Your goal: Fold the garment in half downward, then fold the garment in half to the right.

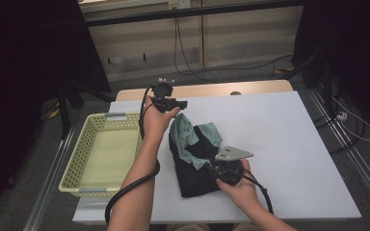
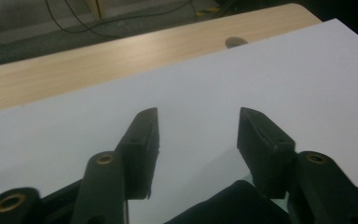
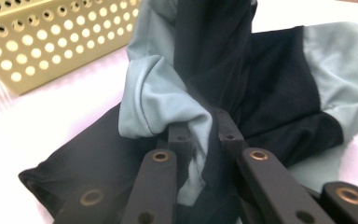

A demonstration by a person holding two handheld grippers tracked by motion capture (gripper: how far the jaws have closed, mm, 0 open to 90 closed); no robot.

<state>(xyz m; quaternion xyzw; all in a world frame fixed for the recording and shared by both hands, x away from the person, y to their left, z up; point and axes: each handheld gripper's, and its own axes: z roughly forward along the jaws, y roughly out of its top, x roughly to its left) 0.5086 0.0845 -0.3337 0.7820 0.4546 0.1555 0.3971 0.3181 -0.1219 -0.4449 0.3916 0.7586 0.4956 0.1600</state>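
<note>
Your right claw [image 3: 203, 128] pinches one black-and-teal cloth garment [image 1: 196, 159]; your left claw [image 2: 198, 135], at eleven o'clock, is spread, holding nothing. One yellow plastic basket [image 1: 96, 154] sits at nine o'clock.

Black garment [image 1: 198, 163] with pale teal panels, crumpled into a loose heap on the white tabletop [image 1: 289, 139], just right of the yellow perforated basket [image 1: 84, 144] and apart from it. Bunched and folded over itself, black cloth mostly toward the near edge, teal mostly on top and toward the far side. One teal fold (a sleeve or hem, hard to tell which) pulled up into a peak at the far left of the heap. Another teal fold, with black cloth behind it, pinched and lifted near the middle in the right gripper view [image 3: 168, 102]. Lower black corner lying flat, pointing toward the near edge.
</note>
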